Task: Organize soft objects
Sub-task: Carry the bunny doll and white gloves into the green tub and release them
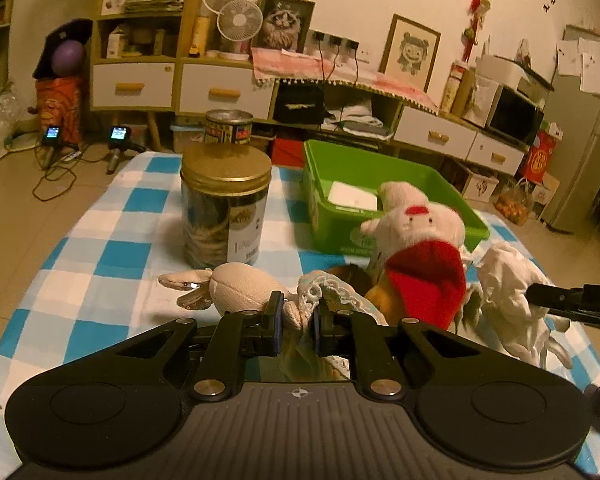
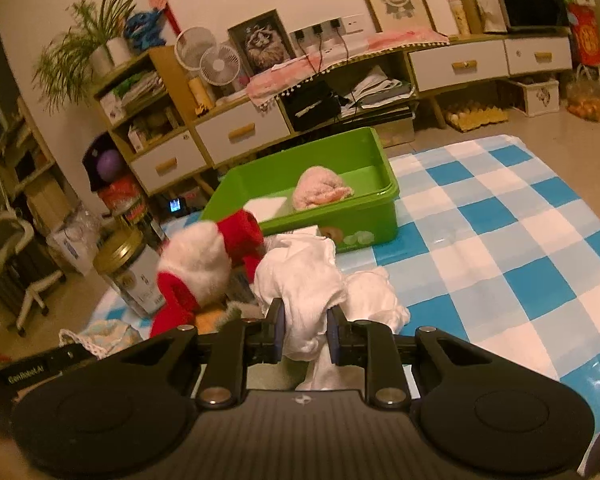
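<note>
Checked blue-white cloth (image 2: 500,220) covers surface; cabinets (image 2: 240,132) along far wall.

On the blue-and-white checked cloth (image 2: 500,220) stands one green plastic bin (image 2: 364,216). Inside it lie two things: one pink rolled towel (image 2: 320,192) and one flat white pad (image 2: 268,206).

Outside the bin, the soft things number five: one white plush toy with a red scarf (image 1: 420,240), one beige stuffed animal (image 1: 236,288), one lace-trimmed cloth (image 1: 332,286), one crumpled white cloth (image 2: 300,280) and one orange-brown plush (image 1: 382,296) half hidden beneath the others.

There are two containers: one gold-lidded jar (image 1: 225,204) and one tin can (image 1: 229,126) behind it.

Two grippers are in view, the left gripper (image 1: 297,320) and the right gripper (image 2: 306,330).
</note>
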Tool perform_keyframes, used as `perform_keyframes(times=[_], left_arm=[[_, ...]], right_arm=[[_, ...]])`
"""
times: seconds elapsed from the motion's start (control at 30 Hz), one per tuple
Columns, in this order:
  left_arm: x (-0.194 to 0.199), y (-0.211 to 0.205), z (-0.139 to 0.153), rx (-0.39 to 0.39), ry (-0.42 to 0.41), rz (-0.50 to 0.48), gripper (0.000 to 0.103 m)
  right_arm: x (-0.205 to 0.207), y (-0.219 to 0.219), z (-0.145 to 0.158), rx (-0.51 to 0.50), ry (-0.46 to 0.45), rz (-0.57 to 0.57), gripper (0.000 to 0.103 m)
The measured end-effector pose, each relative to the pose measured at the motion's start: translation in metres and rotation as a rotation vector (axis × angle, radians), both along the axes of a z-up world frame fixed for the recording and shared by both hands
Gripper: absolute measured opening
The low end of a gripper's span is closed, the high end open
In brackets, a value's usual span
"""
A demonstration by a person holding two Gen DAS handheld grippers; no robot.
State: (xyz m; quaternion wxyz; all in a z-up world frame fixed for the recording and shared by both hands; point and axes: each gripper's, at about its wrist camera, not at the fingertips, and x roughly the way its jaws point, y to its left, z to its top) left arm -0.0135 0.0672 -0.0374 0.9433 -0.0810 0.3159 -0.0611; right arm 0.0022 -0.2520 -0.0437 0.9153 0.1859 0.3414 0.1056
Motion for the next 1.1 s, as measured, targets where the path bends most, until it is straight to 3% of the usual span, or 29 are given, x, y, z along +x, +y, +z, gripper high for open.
perform_keyframes(times=[0.37,0.93,1.03,1.1], left_arm=[[0.003,0.006,0.026,-0.065,-0.056,0.011,0.011],[0.02,-0.02,0.069,-0.147,-0.168,-0.01,0.011],[0.024,-0.026,0.071,-0.155,-0.175,-0.017,0.011],[0.026,-0.03,0.07,-0.155,-0.166,-0.026,0.011]], right_arm=[[0.003,-0.019,0.017,0.188,0.036,-0.033,0.019],[0.022,-0.035,0.046,0.345,0.025,-0.09,0.019],[0.027,-0.038,0.049,0.387,0.064,-0.087,0.019],[0.03,-0.035,0.049,0.335,0.144,-0.07,0.019]])
